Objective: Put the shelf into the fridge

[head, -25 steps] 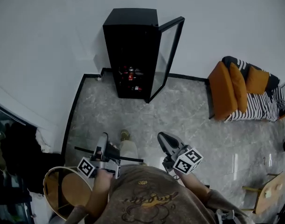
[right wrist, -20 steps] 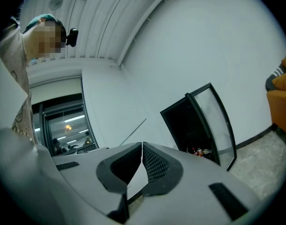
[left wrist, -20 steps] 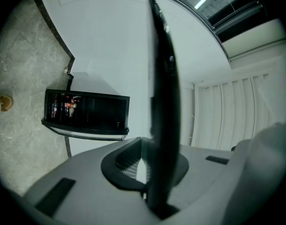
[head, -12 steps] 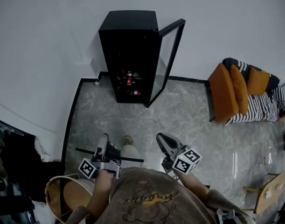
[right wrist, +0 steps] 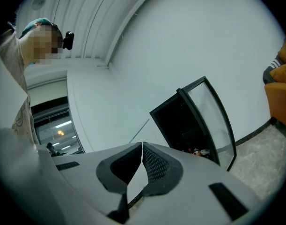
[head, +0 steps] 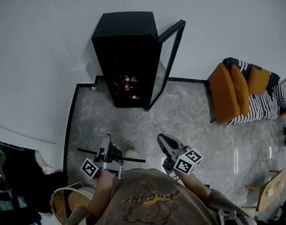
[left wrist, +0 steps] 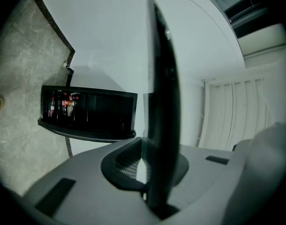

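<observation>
Your left gripper (head: 105, 140) clamps the thin shelf (head: 133, 159) by one edge, well short of the fridge (head: 126, 55), so it could pivot and slip. Swung crosswise, it may clip the open glass door (head: 169, 55), and your right gripper (head: 162, 139), jaws together on nothing, steadies nothing.

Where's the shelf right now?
Head view, lower left: the shelf is clamped in the left gripper, well short of the open fridge at top centre.

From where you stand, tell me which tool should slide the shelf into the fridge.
Left. The left tool is shut on the shelf, so it probably only needs carrying in. The right tool is shut and empty. The fridge stands ahead, door open.
</observation>
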